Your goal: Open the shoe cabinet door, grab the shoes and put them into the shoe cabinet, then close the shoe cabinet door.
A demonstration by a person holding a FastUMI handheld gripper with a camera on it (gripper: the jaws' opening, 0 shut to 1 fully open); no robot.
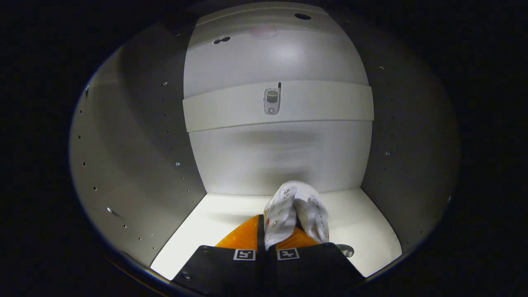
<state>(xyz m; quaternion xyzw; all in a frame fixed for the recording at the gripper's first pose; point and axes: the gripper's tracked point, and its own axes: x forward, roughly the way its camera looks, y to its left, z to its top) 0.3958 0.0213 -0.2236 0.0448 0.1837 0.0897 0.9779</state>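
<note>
I am looking into the open shoe cabinet, with its side walls to either side and its back panel ahead. My gripper is shut on a pair of white shoes, both fingers pinching their uppers together. The shoes stick out just ahead of the fingertips, over the cabinet's white bottom shelf and close to the back panel. Whether the soles touch the shelf I cannot tell, since the shoes hide their own undersides.
A pale cross rail spans the back panel, carrying a small picture of a flip phone. Both side walls have rows of shelf-pin holes. A round hole sits in the shelf beside the right finger. Free shelf lies left and right of the shoes.
</note>
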